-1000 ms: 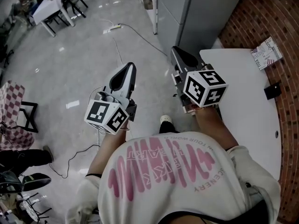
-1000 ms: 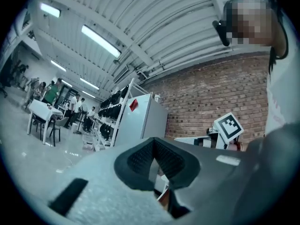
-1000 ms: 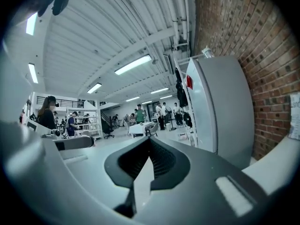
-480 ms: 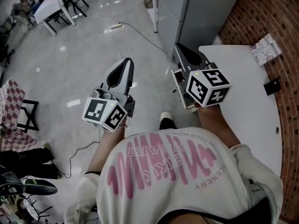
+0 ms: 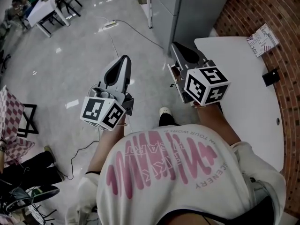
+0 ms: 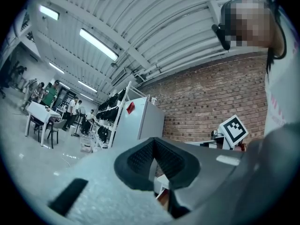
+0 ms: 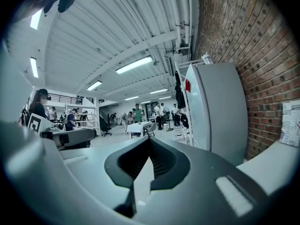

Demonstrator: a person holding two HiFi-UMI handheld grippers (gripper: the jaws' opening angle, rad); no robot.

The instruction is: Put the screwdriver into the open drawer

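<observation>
At the far left of the head view the grey floor (image 5: pixel 61 69) carries a distant white table (image 5: pixel 44 6) and a cable (image 5: pixel 117 32) that runs across it. Next comes the left hand-held gripper (image 5: pixel 123 62), held out over the floor; in its own view (image 6: pixel 153 142) the jaws meet at the tip and nothing is between them, so it is closed and empty. Below it a shoe (image 5: pixel 164 111) shows on the floor. The right hand-held gripper (image 5: pixel 180 48) is held just beside the left edge of the white surface (image 5: pixel 248 93); its own view (image 7: pixel 149 142) shows the jaws also together and empty. Behind it stands a grey cabinet (image 5: pixel 197 8). At the far right corner of the surface lies a printed pack (image 5: pixel 262 37); a small black object (image 5: pixel 271 77) sits at the right edge, against the brick wall (image 5: pixel 281 3).

The screwdriver is in no view, and no drawer is visible either; this fits a screwdriver that waits somewhere out of sight as well as one that already lies in the drawer.

I judge these risks: closed jaws that meet a screwdriver would push it, and a round handle may roll off an edge; the cable may catch a foot; the right hand-held gripper may knock the left edge of the surface.
</observation>
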